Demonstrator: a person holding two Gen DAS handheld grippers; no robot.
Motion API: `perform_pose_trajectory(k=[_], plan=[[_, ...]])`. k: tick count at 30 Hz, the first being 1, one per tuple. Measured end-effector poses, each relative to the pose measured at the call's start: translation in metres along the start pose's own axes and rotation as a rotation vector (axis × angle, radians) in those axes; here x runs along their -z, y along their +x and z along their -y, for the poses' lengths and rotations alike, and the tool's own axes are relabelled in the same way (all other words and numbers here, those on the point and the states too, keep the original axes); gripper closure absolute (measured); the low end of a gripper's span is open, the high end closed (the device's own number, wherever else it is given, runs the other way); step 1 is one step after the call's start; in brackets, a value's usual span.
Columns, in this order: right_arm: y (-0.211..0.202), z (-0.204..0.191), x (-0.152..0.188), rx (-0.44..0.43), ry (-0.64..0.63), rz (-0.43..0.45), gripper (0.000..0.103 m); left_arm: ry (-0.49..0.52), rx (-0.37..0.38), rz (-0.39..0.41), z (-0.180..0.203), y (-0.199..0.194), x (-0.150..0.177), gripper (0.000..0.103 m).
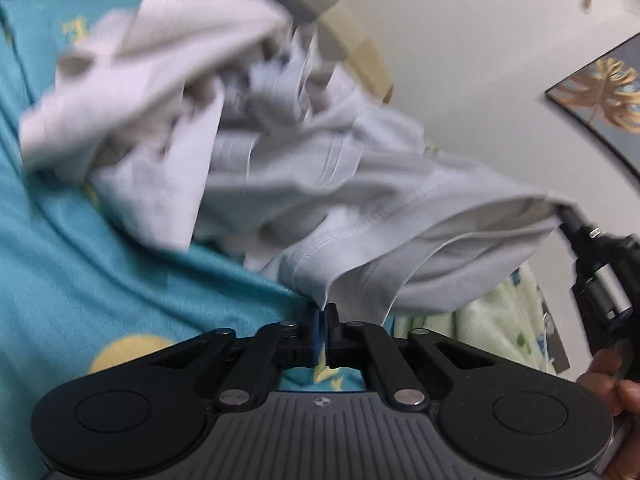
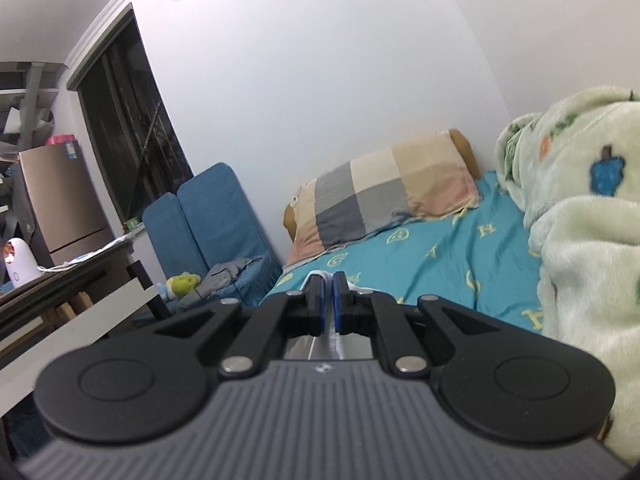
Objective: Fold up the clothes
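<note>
Over the teal bed (image 1: 80, 280) a crumpled pale grey garment (image 1: 320, 168) hangs lifted, its hem pinched in the closed left tongs (image 1: 323, 320), another edge clamped in the right tongs (image 2: 328, 300); spreading it flat looks next.

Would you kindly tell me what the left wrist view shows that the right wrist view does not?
Only the left wrist view shows the crumpled grey garment, the right gripper holding its far end, and a leaf picture. Only the right wrist view shows the blue sofa, window and fridge. Both show the teal bedsheet, the checked pillow and the green blanket.
</note>
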State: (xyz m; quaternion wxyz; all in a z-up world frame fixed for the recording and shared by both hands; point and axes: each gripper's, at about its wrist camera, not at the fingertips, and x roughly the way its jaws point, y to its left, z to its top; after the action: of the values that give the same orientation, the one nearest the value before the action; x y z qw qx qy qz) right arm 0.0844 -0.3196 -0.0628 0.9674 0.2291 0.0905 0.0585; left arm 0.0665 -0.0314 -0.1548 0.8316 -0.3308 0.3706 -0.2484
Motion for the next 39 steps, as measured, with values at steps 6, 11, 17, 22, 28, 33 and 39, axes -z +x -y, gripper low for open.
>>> perform_pose_trajectory(k=[6, 11, 17, 22, 28, 33, 39], plan=[[0.005, 0.01, 0.004, 0.076, -0.004, -0.093, 0.096, 0.056, -0.002, 0.119, 0.016, -0.064, -0.025, 0.102], [0.012, 0.012, 0.016, 0.1, -0.017, -0.209, 0.094, 0.043, -0.085, 0.108, 0.016, -0.078, -0.043, 0.102], [0.018, 0.004, 0.031, 0.192, -0.168, -0.317, 0.094, 0.022, -0.196, 0.012, -0.002, -0.046, -0.059, 0.1], [0.02, 0.003, 0.035, 0.207, -0.21, -0.345, 0.093, 0.042, -0.23, -0.06, -0.001, -0.032, -0.048, 0.068], [0.025, 0.004, 0.038, 0.225, -0.236, -0.37, 0.092, 0.085, -0.256, -0.102, 0.003, -0.016, -0.035, 0.055], [0.031, 0.002, 0.042, 0.212, -0.268, -0.379, 0.092, 0.064, -0.203, -0.054, 0.002, -0.018, -0.042, 0.1], [0.022, 0.006, 0.029, 0.188, -0.114, -0.295, 0.096, 0.109, -0.154, 0.096, 0.025, -0.062, -0.064, 0.101]])
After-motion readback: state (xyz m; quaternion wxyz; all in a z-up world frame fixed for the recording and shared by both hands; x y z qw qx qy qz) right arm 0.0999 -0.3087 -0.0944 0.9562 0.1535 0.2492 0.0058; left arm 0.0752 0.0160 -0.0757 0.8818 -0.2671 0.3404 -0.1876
